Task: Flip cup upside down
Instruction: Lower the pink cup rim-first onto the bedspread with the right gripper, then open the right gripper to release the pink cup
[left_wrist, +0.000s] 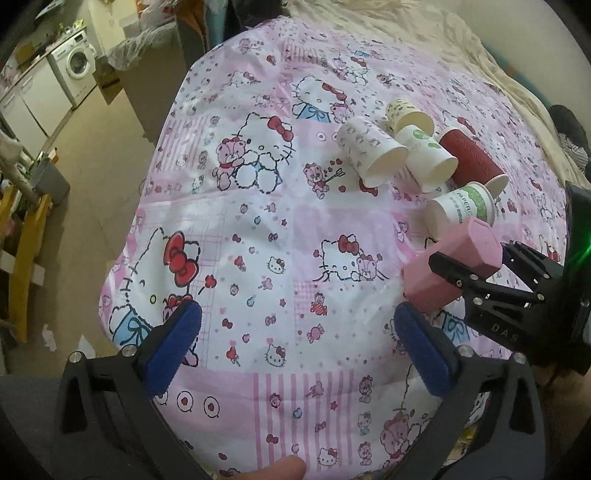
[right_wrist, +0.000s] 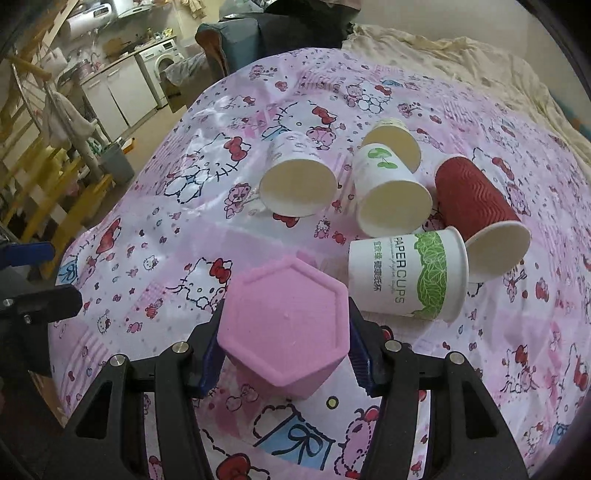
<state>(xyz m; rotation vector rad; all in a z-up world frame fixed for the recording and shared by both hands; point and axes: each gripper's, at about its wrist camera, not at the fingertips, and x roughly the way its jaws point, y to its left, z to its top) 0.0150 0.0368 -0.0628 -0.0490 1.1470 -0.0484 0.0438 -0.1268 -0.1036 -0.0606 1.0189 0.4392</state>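
My right gripper (right_wrist: 284, 354) is shut on a pink hexagonal cup (right_wrist: 284, 325), held just above the bed with its flat base facing the camera. In the left wrist view the same pink cup (left_wrist: 450, 266) is tilted in the right gripper (left_wrist: 476, 273) at the right. My left gripper (left_wrist: 295, 343) is open and empty over the Hello Kitty sheet (left_wrist: 258, 229). Several paper cups lie on their sides beyond: a green-band PAPERCUPS cup (right_wrist: 406, 273), a red cup (right_wrist: 476, 206), a leaf-print cup (right_wrist: 388, 192) and a patterned white cup (right_wrist: 295, 177).
The bed's left edge (left_wrist: 122, 258) drops to a tiled floor with a grey bin (left_wrist: 50, 181), yellow wooden frame (left_wrist: 26, 258) and washing machine (left_wrist: 75, 62). A cream blanket (right_wrist: 480, 74) covers the far right of the bed.
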